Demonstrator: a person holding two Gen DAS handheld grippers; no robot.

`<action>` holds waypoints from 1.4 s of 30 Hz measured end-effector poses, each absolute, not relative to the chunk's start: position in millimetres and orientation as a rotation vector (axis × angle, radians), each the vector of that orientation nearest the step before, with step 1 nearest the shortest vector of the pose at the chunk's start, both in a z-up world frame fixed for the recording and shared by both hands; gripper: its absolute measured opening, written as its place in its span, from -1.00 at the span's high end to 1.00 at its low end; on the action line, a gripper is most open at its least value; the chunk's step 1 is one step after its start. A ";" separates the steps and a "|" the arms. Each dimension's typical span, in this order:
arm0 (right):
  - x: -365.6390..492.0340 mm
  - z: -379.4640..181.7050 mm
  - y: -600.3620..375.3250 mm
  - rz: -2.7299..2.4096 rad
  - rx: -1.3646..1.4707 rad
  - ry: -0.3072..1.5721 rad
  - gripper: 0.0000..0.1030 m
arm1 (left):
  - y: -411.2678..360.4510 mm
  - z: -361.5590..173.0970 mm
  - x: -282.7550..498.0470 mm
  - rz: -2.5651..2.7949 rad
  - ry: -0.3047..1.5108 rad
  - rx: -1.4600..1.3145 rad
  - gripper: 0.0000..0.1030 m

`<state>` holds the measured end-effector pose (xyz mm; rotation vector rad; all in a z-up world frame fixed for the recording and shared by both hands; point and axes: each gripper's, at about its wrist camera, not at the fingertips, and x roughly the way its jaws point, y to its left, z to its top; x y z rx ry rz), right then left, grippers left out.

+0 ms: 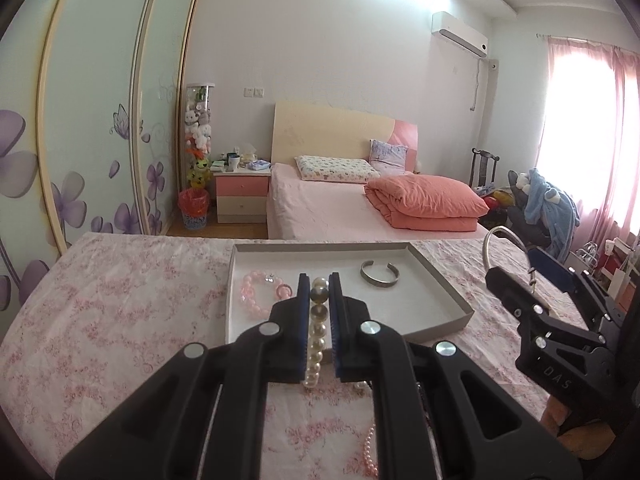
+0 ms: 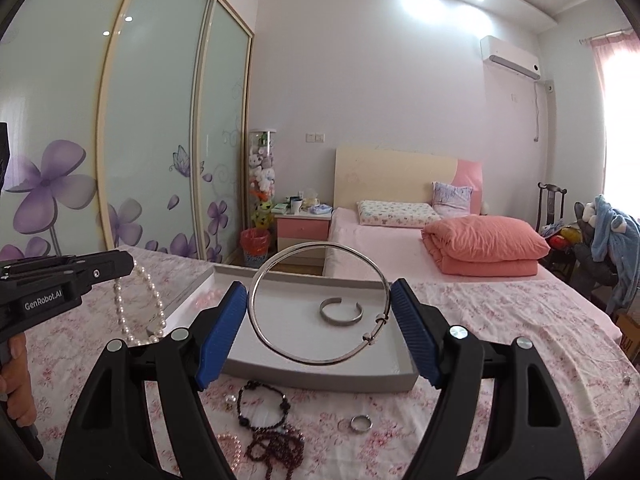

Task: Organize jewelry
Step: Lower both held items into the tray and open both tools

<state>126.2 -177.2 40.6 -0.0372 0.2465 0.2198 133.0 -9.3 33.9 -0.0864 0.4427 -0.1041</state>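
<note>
A pearl strand [image 1: 316, 332] is held pinched between the closed pads of the left gripper [image 1: 319, 280] above the flowered tablecloth [image 1: 120, 300], at the near edge of the shallow grey tray [image 1: 440, 276]. A thin silver bangle [image 2: 320, 304] is spanned by the widely spread blue pads of the right gripper [image 2: 318, 296], apparently gripped across its width above the same tray. Each piece is best lowered onto bare tray floor, clear of the silver cuff [image 2: 341, 312] and the pink bead bracelet [image 1: 260, 296], and released only once resting, so the hanging pearls are not dragged over the rim. Only the right wrist view reveals what remains on the cloth: a dark beaded bracelet [image 2: 262, 404], a dark beaded necklace [image 2: 276, 450] and a silver ring [image 2: 361, 424]. The pink bracelet is shown fully only by the left view.
</note>
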 end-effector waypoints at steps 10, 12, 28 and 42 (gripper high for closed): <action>163.7 46.2 -171.8 0.161 -0.063 0.188 -0.44 | -15.4 34.5 173.9 -0.068 0.444 -0.062 0.80; 170.7 43.8 -169.9 0.158 -0.065 0.186 -0.44 | -15.3 33.8 183.8 -0.065 0.450 -0.067 0.80; 259.7 0.0 -163.9 0.168 -0.071 0.458 -0.44 | -4.1 -2.4 273.4 -0.044 0.585 -0.123 0.80; 286.7 -18.8 -154.1 0.194 -0.079 0.609 -0.49 | 3.3 -22.1 300.9 -0.023 0.649 -0.154 0.61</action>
